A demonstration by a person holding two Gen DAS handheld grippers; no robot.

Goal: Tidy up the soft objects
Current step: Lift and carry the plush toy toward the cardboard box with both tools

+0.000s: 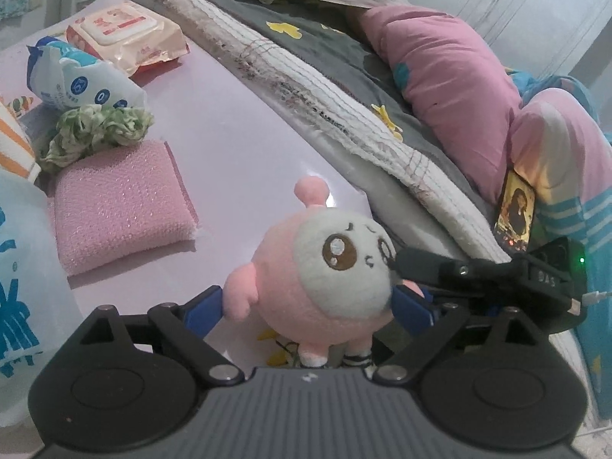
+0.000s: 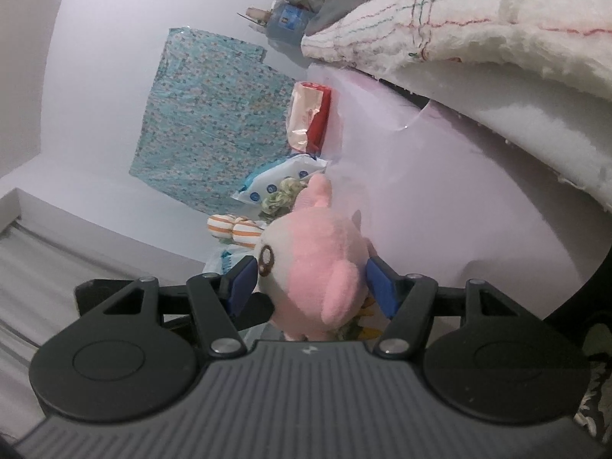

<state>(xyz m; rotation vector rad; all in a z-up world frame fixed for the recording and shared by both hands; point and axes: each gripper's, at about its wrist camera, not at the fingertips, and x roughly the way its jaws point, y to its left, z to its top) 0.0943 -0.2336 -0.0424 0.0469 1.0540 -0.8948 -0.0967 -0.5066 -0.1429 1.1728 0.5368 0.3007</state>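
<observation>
Two claws meet at one plush toy: the right claw clamps it for carrying, while the left claw stands apart, pads clear.

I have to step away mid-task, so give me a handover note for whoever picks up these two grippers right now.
Left gripper: open, with its jaws wide on either side of the plush toy and apparently not pressing it.
Right gripper: shut on the plush toy, holding it up by the lilac table.
Already grouped on the table: pink sponge, green cloth bundle, blue wipes pack, orange wipes pack.
Left to do: set the plush toy down, probably beside that group, then let go.
</observation>
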